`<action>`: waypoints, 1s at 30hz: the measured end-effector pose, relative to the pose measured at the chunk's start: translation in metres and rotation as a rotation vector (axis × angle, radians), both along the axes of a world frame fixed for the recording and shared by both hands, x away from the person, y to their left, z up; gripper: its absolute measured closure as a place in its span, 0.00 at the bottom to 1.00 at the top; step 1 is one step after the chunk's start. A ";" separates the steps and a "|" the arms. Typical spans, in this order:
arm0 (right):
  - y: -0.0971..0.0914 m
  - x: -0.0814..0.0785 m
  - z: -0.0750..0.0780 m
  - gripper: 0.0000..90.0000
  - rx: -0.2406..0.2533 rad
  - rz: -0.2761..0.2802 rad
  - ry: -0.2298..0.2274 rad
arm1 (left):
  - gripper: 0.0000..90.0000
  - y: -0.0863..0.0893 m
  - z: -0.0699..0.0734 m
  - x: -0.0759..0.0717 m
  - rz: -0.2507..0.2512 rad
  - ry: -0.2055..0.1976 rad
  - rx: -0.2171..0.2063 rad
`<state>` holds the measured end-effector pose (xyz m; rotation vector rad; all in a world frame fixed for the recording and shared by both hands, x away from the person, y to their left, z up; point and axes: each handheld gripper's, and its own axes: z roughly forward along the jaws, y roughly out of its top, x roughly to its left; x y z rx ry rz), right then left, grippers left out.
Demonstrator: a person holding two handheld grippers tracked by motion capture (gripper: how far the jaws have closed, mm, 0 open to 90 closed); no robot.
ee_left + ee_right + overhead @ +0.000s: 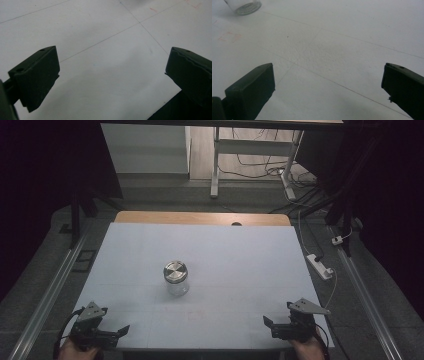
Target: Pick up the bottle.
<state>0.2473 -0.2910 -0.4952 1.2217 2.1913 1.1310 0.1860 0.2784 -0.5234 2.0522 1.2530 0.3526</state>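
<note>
A clear glass jar (177, 279) with a silver metal lid stands upright near the middle of the white table cover (235, 265). My left gripper (120, 335) rests at the front left corner and points right, with its jaws wide apart and nothing between them. In the left gripper view, bare white surface lies between the jaws of the left gripper (112, 57). My right gripper (269, 327) sits at the front right corner and points left, also open and empty. In the right gripper view, the jar's base (244, 5) shows far off at the top left, beyond the right gripper (328, 67).
A wooden strip (200, 217) edges the far side of the table. A white power strip (319, 266) and cables lie on the floor to the right. Desk legs (215, 170) stand behind. Metal rails (45, 295) run along both sides.
</note>
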 end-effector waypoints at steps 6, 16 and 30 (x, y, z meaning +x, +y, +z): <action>0.002 0.001 -0.001 0.00 -0.005 0.031 0.011 | 0.00 0.001 0.000 0.000 0.006 0.001 -0.011; 0.002 0.002 -0.001 0.00 -0.005 0.053 0.025 | 0.00 0.002 0.000 0.000 0.004 0.003 -0.017; 0.002 0.003 -0.001 0.00 -0.001 0.069 0.039 | 0.00 0.001 0.003 0.000 -0.009 0.003 -0.027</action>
